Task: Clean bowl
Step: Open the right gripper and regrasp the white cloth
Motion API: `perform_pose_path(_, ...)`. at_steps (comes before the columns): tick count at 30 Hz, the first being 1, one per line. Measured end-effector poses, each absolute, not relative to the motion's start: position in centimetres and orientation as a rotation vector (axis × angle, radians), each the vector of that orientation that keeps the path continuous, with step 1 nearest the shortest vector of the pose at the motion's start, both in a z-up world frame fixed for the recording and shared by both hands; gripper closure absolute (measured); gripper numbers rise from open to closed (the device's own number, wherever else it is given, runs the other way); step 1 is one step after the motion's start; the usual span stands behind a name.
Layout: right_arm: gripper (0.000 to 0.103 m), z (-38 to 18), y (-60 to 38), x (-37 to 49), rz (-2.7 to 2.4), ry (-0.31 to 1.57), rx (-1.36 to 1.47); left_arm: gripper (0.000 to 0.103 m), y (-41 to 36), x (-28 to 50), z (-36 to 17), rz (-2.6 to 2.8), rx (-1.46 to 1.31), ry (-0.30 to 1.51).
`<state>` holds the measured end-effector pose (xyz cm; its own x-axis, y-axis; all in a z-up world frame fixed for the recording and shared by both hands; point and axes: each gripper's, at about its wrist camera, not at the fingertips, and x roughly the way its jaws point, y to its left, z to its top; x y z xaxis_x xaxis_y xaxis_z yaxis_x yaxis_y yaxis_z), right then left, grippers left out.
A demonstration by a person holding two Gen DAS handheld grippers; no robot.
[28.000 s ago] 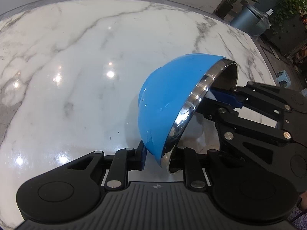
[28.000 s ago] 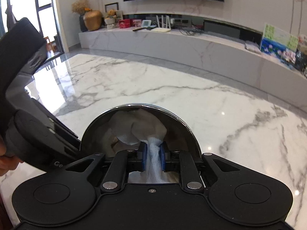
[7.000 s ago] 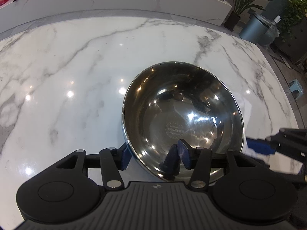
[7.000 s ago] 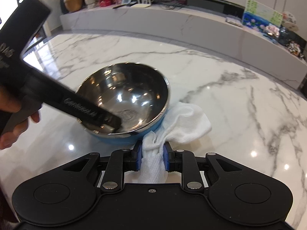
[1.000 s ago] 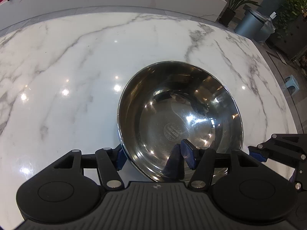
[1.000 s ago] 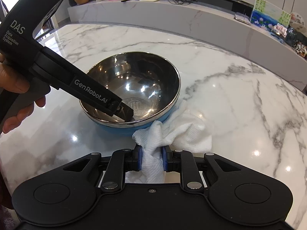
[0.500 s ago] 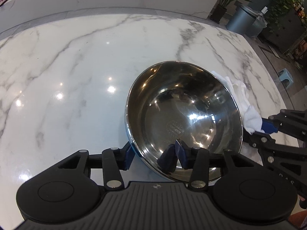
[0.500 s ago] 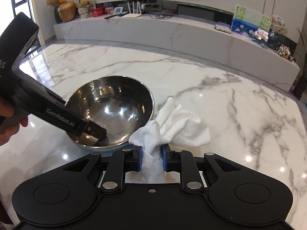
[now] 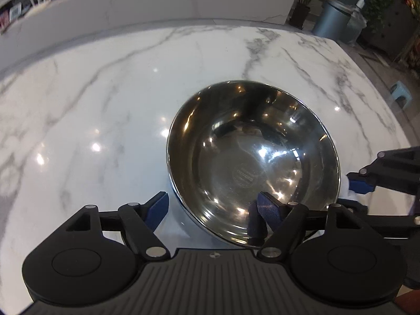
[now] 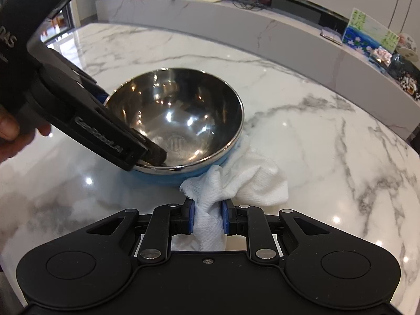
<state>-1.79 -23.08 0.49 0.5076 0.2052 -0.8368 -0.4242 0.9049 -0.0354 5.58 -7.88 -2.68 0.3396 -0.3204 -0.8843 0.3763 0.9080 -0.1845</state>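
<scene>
The left gripper (image 9: 212, 207) is opening, its pads now clear of the near rim of the bowl (image 9: 252, 157) that it pinched a moment ago, so the bowl sits freed and upright on the marble table (image 9: 105, 105). The right gripper (image 10: 207, 220) stays clamped on the white cloth (image 10: 236, 181) touching the bowl's right side; wiping looks finished

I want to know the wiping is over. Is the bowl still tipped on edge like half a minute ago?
No. The bowl now sits upright, mouth up, on the marble table.
</scene>
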Motion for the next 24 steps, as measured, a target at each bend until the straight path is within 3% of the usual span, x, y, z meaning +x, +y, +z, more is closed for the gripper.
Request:
perform_pose_path(2, 0.085, 0.5, -23.6, -1.6, 0.328, 0.974, -0.257, 0.033, -7.8, 5.6, -2.7, -0.453, 0.049, 1.141)
perform_pose_path(6, 0.058, 0.7, -25.0, -1.2, 0.178, 0.967, -0.252, 0.033, -7.9, 5.5, -2.7, -0.447, 0.049, 1.14)
perform_pose_path(15, 0.045, 1.7, -26.9, -2.0, 0.029, 0.876, 0.04, 0.033, -8.3, 5.8, -2.8, -0.438, 0.052, 1.141)
perform_pose_path(24, 0.044, -0.7, -26.7, -2.0, -0.081, 0.866, 0.171, 0.033, -8.3, 5.9, -2.9, -0.438, 0.021, 1.147)
